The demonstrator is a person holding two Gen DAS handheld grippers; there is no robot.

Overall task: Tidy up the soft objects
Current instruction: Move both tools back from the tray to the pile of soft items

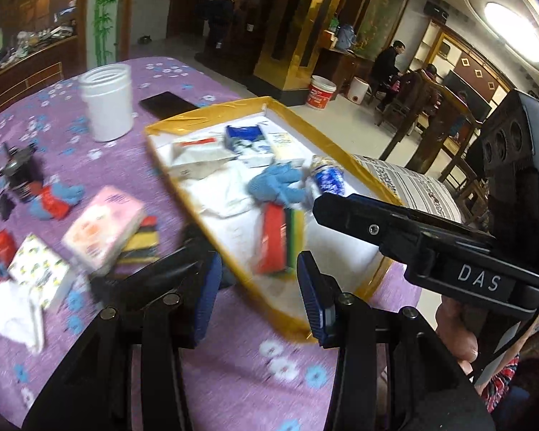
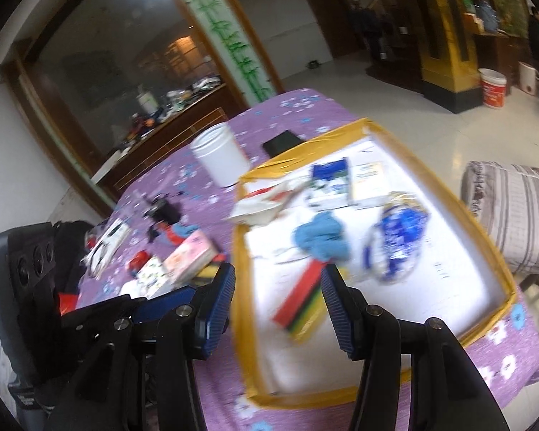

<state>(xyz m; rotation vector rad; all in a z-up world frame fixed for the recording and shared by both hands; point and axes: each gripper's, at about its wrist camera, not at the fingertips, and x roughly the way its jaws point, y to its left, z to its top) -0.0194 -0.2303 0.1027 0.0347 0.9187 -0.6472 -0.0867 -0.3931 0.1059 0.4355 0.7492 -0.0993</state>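
A white tray with a yellow taped rim (image 1: 197, 119) (image 2: 485, 237) lies on the purple flowered tablecloth. In it are a blue cloth (image 1: 276, 186) (image 2: 321, 237), a red, black, yellow and green striped sponge (image 1: 280, 244) (image 2: 302, 301), a blue-and-white packet (image 1: 328, 177) (image 2: 395, 248) and several paper packs. My left gripper (image 1: 258, 298) is open and empty over the tray's near left corner. My right gripper (image 2: 278, 309) is open above the tray, the sponge lying below its gap. Left of the tray lie a pink tissue pack (image 1: 104, 230) (image 2: 190, 258), a second striped sponge (image 1: 142, 248), a yellow-patterned tissue pack (image 1: 39, 273) and a white cloth (image 1: 14, 309).
A white open jar (image 1: 106, 102) (image 2: 219, 158) and a black phone (image 1: 169, 104) (image 2: 282, 142) stand behind the tray. A black gadget (image 1: 18, 176) and a blue-and-red cloth (image 1: 54, 197) lie at the far left. A striped cushion (image 2: 514, 212) sits beyond the table's right edge. People are in the background.
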